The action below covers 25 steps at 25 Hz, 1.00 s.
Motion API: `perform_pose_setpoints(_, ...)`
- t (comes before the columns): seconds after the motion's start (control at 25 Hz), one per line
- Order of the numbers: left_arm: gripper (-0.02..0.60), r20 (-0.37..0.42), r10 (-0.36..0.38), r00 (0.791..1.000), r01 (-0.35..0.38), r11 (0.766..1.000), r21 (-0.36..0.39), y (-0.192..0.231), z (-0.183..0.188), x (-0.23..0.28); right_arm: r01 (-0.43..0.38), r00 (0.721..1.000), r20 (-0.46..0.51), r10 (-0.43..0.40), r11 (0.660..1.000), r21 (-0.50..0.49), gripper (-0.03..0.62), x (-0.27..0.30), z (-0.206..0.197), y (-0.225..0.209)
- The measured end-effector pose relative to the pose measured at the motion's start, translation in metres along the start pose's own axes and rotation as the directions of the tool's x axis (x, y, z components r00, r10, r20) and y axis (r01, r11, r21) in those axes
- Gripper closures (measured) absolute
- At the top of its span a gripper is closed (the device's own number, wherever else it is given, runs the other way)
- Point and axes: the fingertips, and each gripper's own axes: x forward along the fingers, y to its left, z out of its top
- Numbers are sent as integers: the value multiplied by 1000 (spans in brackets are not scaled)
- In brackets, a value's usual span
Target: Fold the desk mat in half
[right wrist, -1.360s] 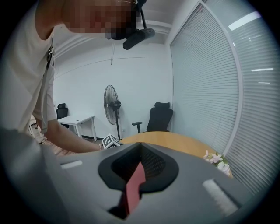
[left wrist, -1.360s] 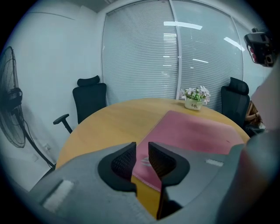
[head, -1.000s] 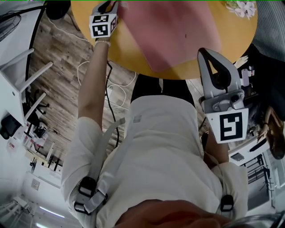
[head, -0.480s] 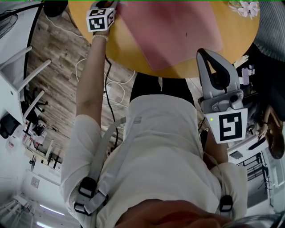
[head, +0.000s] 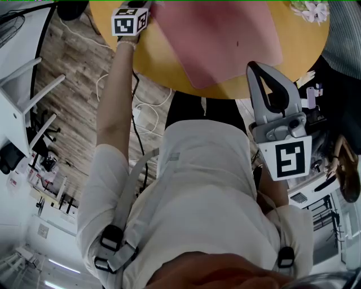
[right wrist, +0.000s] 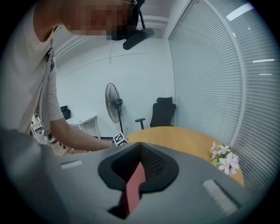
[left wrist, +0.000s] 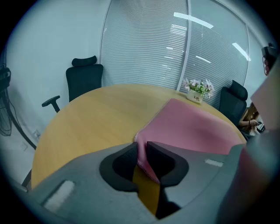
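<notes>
A pink desk mat (head: 225, 39) lies flat on the round wooden table (head: 152, 56). My left gripper (head: 146, 5) reaches to the mat's near left corner at the top of the head view. In the left gripper view the mat (left wrist: 192, 127) has that corner raised between the pads of the left gripper (left wrist: 141, 153), whose jaws are closing around it; a slim gap still shows beside the mat. My right gripper (head: 252, 66) hangs in the air over the table's near edge, away from the mat. Its fingers meet at the tips of the right gripper (right wrist: 140, 164) with nothing held.
A small pot of pale flowers (head: 307, 10) stands at the table's far right, beyond the mat. Black office chairs (left wrist: 85, 78) stand behind the table by the blinds. A standing fan (right wrist: 114, 103) is off to the side. Cables lie on the wooden floor (head: 141, 113).
The left gripper has shifted slightly at the mat's corner. The right gripper has drifted a little upward. The mat lies as before.
</notes>
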Motion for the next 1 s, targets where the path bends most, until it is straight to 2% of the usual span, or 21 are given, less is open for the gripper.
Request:
perform_pose_setpoints(0.08, 512, -2, -13, 1000, 13, 1000, -9, -2, -1, 2, 4, 1000, 4, -4, 1000, 0, 589, -1, 0, -1)
perform_pose_setpoints(0.4, 529, -7, -19, 1000, 19, 999, 35, -12, 7, -7, 12, 1000, 13, -12, 1000, 2, 589, -8, 2, -3)
perform_pose_setpoints(1.0, 534, -16, -123, 992, 124, 986, 112, -55, 11, -24, 23, 998, 54, -23, 1000, -6, 589, -25, 14, -6)
